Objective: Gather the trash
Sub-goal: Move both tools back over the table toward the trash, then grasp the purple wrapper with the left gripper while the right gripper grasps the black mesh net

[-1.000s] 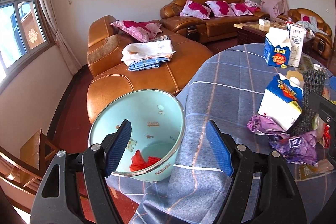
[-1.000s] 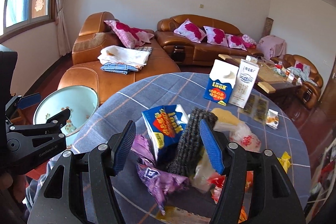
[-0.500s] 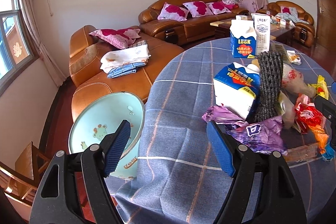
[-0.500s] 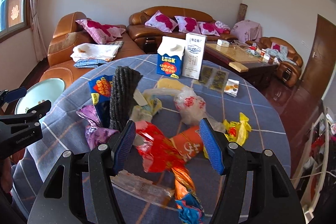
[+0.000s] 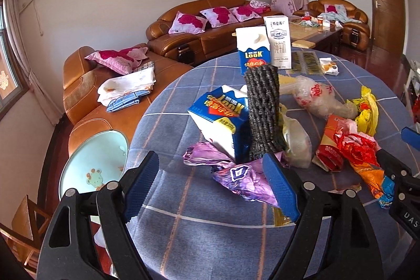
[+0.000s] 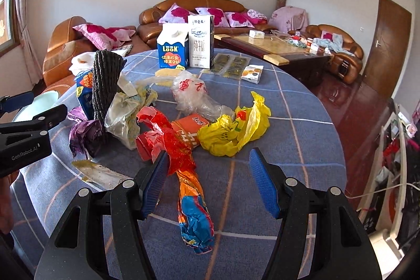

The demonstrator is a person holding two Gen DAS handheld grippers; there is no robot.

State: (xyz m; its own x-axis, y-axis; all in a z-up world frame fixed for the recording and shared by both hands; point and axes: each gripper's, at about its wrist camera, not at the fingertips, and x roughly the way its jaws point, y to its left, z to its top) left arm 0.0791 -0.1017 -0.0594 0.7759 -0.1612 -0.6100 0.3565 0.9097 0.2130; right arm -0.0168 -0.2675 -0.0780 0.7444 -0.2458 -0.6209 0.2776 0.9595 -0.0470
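Two grippers up, neither holding anything. My left gripper [image 5: 210, 190] has its jaws opening, nothing pinched; the purple wrapper [image 5: 244, 180] sits just ahead of them and partly between, pads not on it. My right gripper [image 6: 207, 180] is spread and empty, hanging over the long red-orange wrapper [image 6: 189, 175], which runs between its fingers without touching either pad as far as I can see.

Trash is all heaped mid-table on the blue checked tablecloth [image 6: 302, 122]: tipped blue carton [image 5: 223, 122] leaning on the dark foam sleeve [image 5: 262, 117], clear bag [image 6: 194, 96], yellow bag [image 6: 236, 130], red packet [image 6: 168, 138]. Two upright cartons [image 6: 183, 43] at the far edge, probably not trash yet. The pale green bin [image 5: 94, 167] sits off the table's left edge, below the tabletop, beside the sofa [image 5: 86, 106].

Step in hand, as I read it: pick one piece per side.

How I'd do it:
- Left: go down onto the purple wrapper's bunched middle, not the loose tail. Keep clear of the carton, it's propped and will likely topple.
- Right: take the red-orange wrapper at the twisted neck, where it's thickest. Film is slippery; close fully.
- Lift straight before swinging, so neighbours don't drag.
- Left has the shorter run to the bin; stagger the drops to avoid crossing.
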